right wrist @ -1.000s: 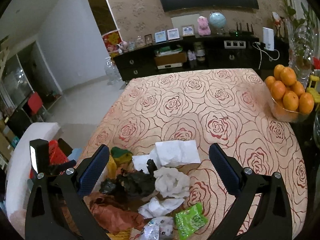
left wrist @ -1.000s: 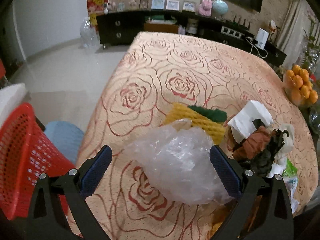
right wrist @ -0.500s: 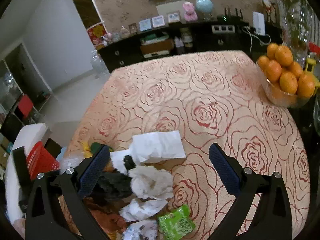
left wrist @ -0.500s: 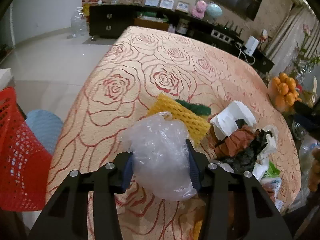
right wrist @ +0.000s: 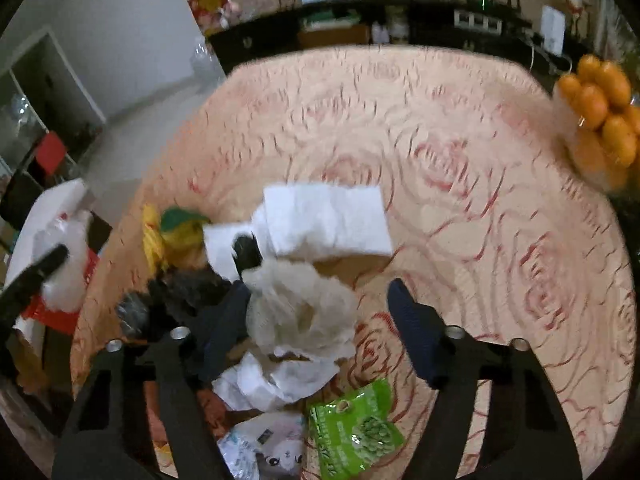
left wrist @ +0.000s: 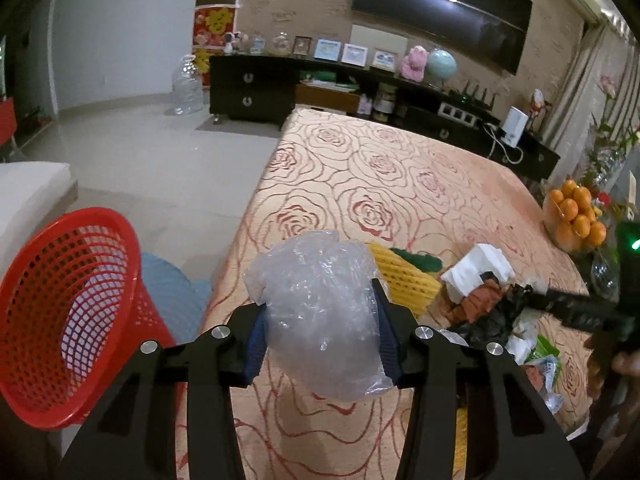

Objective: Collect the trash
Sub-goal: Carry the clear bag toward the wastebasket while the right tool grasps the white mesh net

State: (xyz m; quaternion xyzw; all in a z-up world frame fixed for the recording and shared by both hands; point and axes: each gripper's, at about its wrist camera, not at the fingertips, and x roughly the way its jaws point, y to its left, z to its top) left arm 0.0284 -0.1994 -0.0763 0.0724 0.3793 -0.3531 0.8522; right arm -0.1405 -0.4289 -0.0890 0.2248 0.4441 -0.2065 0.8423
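My left gripper is shut on a crumpled clear plastic bag and holds it above the table's left edge, to the right of the red mesh basket. My right gripper is open, low over the trash pile, its fingers on either side of a crumpled white tissue. A folded white paper, black wrapper, green snack packet, yellow foam net and orange scraps lie in the pile.
A bowl of oranges stands at the table's right edge, also in the right wrist view. A pale blue stool sits beside the basket. A black sideboard and water jug stand beyond the rose-patterned tablecloth.
My left gripper closed on the plastic bag, lifted it and swung left toward the red basket. My right gripper dropped down over the pile, around the white tissue, narrowing slightly.
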